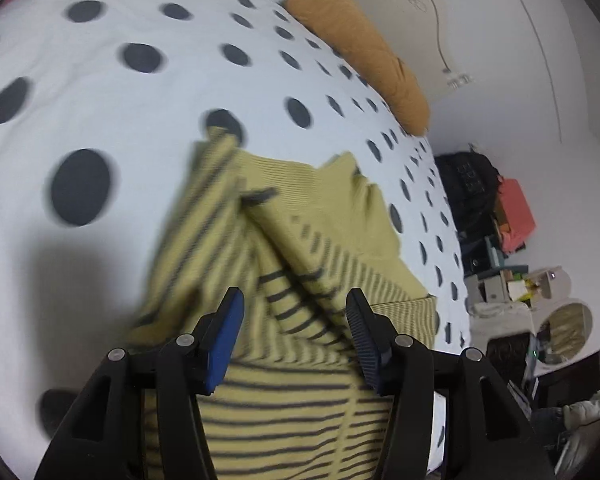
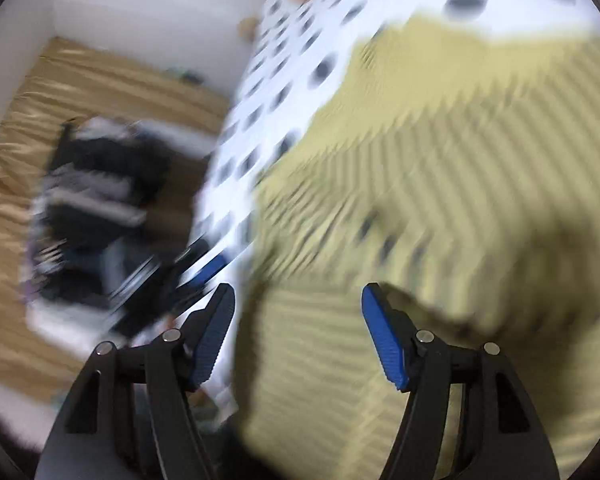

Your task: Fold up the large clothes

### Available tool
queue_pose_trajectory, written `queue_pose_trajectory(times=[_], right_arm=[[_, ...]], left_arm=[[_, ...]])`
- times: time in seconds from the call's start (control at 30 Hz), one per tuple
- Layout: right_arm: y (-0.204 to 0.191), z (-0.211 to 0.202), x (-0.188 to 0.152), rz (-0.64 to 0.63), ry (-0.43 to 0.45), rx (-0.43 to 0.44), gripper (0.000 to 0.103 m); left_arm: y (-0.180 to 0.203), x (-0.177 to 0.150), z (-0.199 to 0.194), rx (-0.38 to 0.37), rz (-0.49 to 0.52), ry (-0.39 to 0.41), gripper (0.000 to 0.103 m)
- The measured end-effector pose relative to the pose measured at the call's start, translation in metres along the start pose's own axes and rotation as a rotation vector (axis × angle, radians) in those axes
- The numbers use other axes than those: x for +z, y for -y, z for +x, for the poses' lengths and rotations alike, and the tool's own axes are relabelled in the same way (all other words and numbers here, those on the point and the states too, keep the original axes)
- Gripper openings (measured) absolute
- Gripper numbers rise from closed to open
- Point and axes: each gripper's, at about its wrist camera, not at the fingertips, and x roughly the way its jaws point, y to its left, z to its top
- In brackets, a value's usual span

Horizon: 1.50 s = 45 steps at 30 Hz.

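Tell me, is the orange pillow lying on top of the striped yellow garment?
No, the orange pillow lies at the far edge of the dotted bedcover, apart from the striped yellow garment.

Your garment (image 1: 292,280) is yellow-olive knit with thin dark grey horizontal stripes; one ribbed panel near its top is plain yellow-olive. It reads as the same yellow-olive in your right wrist view (image 2: 440,200), stripes blurred. The bedcover (image 1: 100,92) is white with large dark grey polka dots. The pillow (image 1: 360,52) at its far edge is mustard-orange, unpatterned. Your left gripper (image 1: 295,304) is black with blue finger pads (image 1: 224,344); your right gripper (image 2: 298,300) matches, black with blue pads. The floor (image 2: 12,160) is tan wood-grain. The wall (image 1: 500,40) is white.
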Motion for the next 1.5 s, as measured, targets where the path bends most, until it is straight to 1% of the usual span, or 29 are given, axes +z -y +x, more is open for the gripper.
queue_pose_trajectory(times=[0.07, 0.2, 0.23, 0.27, 0.3, 0.37, 0.43, 0.5, 0.53, 0.63, 0.7, 0.77, 0.8, 0.83, 0.9, 0.93, 0.97, 1.0, 1.03, 1.07, 1.13, 1.17, 1.23, 1.27, 1.3, 1.37, 1.4, 1.43, 1.5], right_arm=[[0.009, 0.000, 0.018, 0.027, 0.033, -0.061, 0.067], [0.015, -0.004, 0.015, 0.067, 0.059, -0.058, 0.067], [0.018, -0.004, 0.010, 0.073, 0.059, -0.070, 0.067], [0.020, -0.007, 0.007, 0.080, 0.055, -0.074, 0.067], [0.025, -0.008, 0.004, 0.098, 0.050, -0.074, 0.067], [0.037, -0.019, 0.001, 0.135, 0.056, -0.074, 0.067], [0.046, -0.033, -0.001, 0.165, 0.084, -0.061, 0.067], [0.054, -0.049, -0.003, 0.185, 0.126, -0.051, 0.067], [0.056, -0.057, -0.005, 0.201, 0.155, -0.041, 0.067], [0.058, -0.072, -0.005, 0.235, 0.216, -0.012, 0.067], [0.057, -0.085, -0.007, 0.235, 0.251, 0.000, 0.067], [0.059, -0.095, -0.007, 0.225, 0.274, -0.006, 0.068], [0.059, -0.096, -0.007, 0.223, 0.281, -0.017, 0.068], [0.060, -0.097, -0.006, 0.222, 0.287, -0.031, 0.069], [0.068, -0.092, -0.005, 0.235, 0.290, -0.057, 0.070], [0.073, -0.090, -0.004, 0.238, 0.288, -0.076, 0.070], [0.081, -0.085, -0.003, 0.241, 0.283, -0.127, 0.070], [0.088, -0.080, -0.002, 0.249, 0.271, -0.182, 0.070], [0.095, -0.077, -0.001, 0.261, 0.256, -0.221, 0.070], [0.105, -0.077, -0.002, 0.294, 0.250, -0.229, 0.070], [0.111, -0.090, -0.004, 0.334, 0.300, -0.184, 0.070], [0.112, -0.099, -0.003, 0.334, 0.327, -0.189, 0.070], [0.113, -0.118, 0.006, 0.311, 0.370, -0.237, 0.073], [0.115, -0.126, 0.015, 0.290, 0.373, -0.287, 0.078], [0.118, -0.127, 0.023, 0.272, 0.355, -0.324, 0.079], [0.125, -0.119, 0.043, 0.220, 0.273, -0.406, 0.079], [0.127, -0.110, 0.051, 0.189, 0.230, -0.428, 0.079], [0.128, -0.101, 0.057, 0.163, 0.196, -0.439, 0.079], [0.126, -0.079, 0.069, 0.109, 0.134, -0.437, 0.079]], left_arm=[[0.016, 0.013, 0.030, 0.036, 0.015, -0.046, 0.054], [0.032, 0.027, 0.086, 0.125, 0.016, -0.144, 0.052], [0.031, 0.027, 0.097, 0.134, 0.014, -0.167, 0.041], [0.030, 0.027, 0.107, 0.144, 0.000, -0.193, 0.022], [0.028, 0.026, 0.113, 0.151, -0.018, -0.218, 0.007], [0.031, 0.025, 0.109, 0.130, -0.028, -0.198, 0.007], [0.054, 0.030, 0.093, 0.087, 0.053, -0.153, 0.007], [0.089, 0.040, 0.077, 0.005, 0.136, -0.092, 0.007], [0.106, 0.044, 0.067, -0.046, 0.171, -0.053, 0.007], [0.154, 0.054, 0.019, -0.276, 0.268, 0.102, 0.007], [0.154, 0.053, -0.008, -0.329, 0.265, 0.190, 0.008], [0.127, 0.046, -0.009, -0.285, 0.205, 0.194, 0.008], [0.106, 0.042, -0.005, -0.256, 0.164, 0.177, 0.008], [0.078, 0.034, 0.006, -0.201, 0.115, 0.145, 0.008], [0.012, 0.015, 0.037, -0.027, 0.008, 0.048, 0.008], [-0.017, 0.005, 0.054, 0.037, -0.047, -0.011, 0.009], [-0.051, -0.008, 0.072, 0.096, -0.123, -0.084, 0.008], [-0.076, -0.020, 0.077, 0.024, -0.189, -0.087, 0.010], [-0.084, -0.025, 0.072, -0.048, -0.220, -0.053, 0.010], [-0.082, -0.024, 0.068, -0.045, -0.211, -0.052, 0.010], [-0.066, -0.021, 0.063, 0.024, -0.131, -0.064, 0.012], [-0.058, -0.018, 0.059, 0.056, -0.095, -0.064, 0.012], [-0.045, -0.010, 0.034, 0.061, -0.052, 0.002, 0.015], [-0.041, -0.006, 0.018, 0.061, -0.039, 0.047, 0.016], [-0.036, -0.004, 0.006, 0.088, -0.023, 0.089, 0.018], [-0.028, 0.007, -0.015, 0.218, 0.038, 0.164, 0.039], [-0.028, 0.012, -0.016, 0.250, 0.059, 0.161, 0.047], [-0.027, 0.018, -0.010, 0.258, 0.072, 0.139, 0.047], [-0.022, 0.026, 0.007, 0.212, 0.093, 0.076, 0.048]])
